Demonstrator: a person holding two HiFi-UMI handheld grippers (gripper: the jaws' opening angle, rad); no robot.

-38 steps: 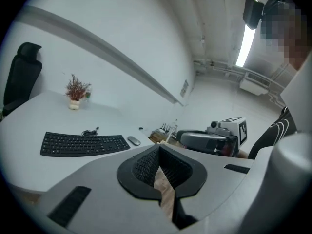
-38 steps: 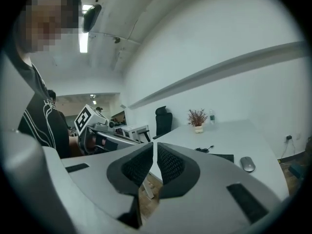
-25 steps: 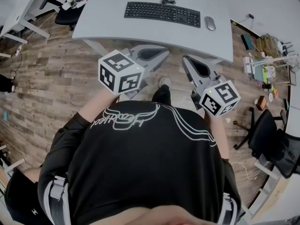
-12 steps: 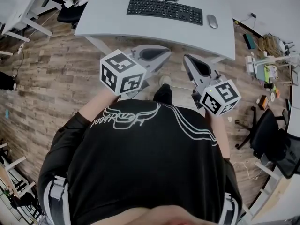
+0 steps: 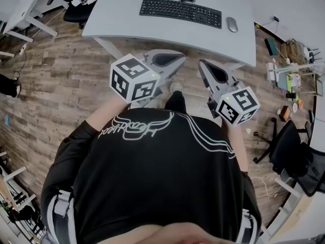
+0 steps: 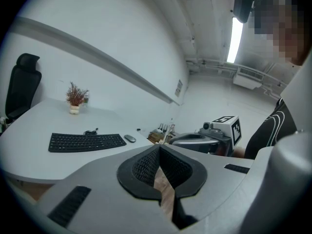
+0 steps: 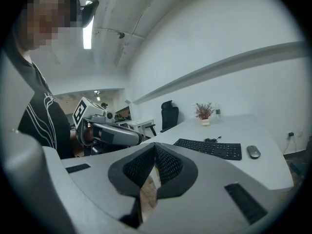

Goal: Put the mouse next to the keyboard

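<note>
A grey mouse [image 5: 232, 24] lies on the white desk [image 5: 122, 22], just right of the black keyboard [image 5: 180, 12]. Both grippers hover over the wooden floor short of the desk's near edge, in front of the person's chest. My left gripper [image 5: 182, 57] is shut with nothing in it, and so is my right gripper [image 5: 200, 62]. In the left gripper view the keyboard [image 6: 87, 142] and mouse [image 6: 129, 138] lie beyond the closed gripper [image 6: 158, 148]. The right gripper view shows the keyboard [image 7: 209, 148] and mouse [image 7: 253, 151] past the closed gripper [image 7: 155, 145].
A small potted plant [image 7: 204, 112] stands at the desk's far side. A black office chair [image 5: 287, 146] and a heap of small items [image 5: 289, 78] are on the floor to the right. Another chair [image 5: 81, 9] and a desk [image 5: 20, 4] stand at the far left.
The view has drifted slightly, so the desk sits a little further right in the frame. Both grippers stay shut and almost still in front of the person.
</note>
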